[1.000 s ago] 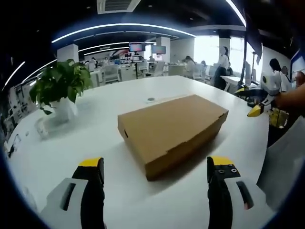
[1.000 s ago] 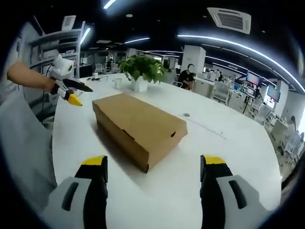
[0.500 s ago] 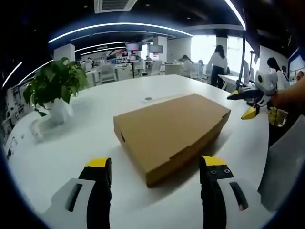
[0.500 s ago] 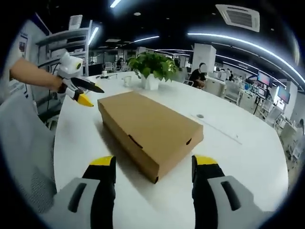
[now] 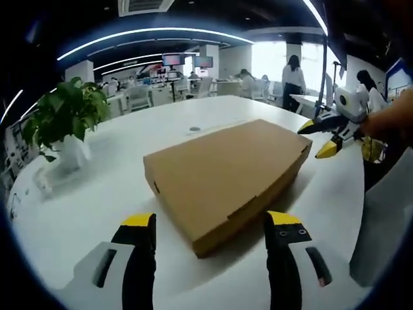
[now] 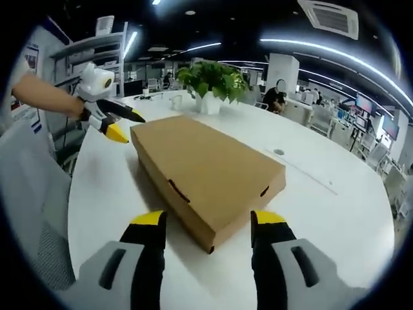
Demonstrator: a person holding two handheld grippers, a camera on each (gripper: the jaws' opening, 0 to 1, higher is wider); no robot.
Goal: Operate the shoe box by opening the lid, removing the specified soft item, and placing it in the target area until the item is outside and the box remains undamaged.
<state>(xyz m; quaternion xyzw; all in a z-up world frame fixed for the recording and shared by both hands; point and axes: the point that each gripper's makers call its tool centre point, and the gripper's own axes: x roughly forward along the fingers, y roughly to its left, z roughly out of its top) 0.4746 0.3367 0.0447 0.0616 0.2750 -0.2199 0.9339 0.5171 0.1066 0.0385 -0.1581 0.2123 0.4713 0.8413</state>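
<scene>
Open-plan office stretches behind a round white desk [image 5: 84, 213], with a leafy green plant in a white pot [image 5: 61, 126] near its far edge. Mid-desk sits the closed brown cardboard shoe box [image 5: 226, 174], lid still down. Over the last second I've brought both tools closer: my left tool [image 5: 211, 226] and right tool [image 6: 206, 223] each stand wide and empty at opposite ends of the box, which now looms larger. I judge the lid lift comes next.

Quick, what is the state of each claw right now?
Left claw: open, holding nothing, near the closed box.
Right claw: open, holding nothing.
</scene>
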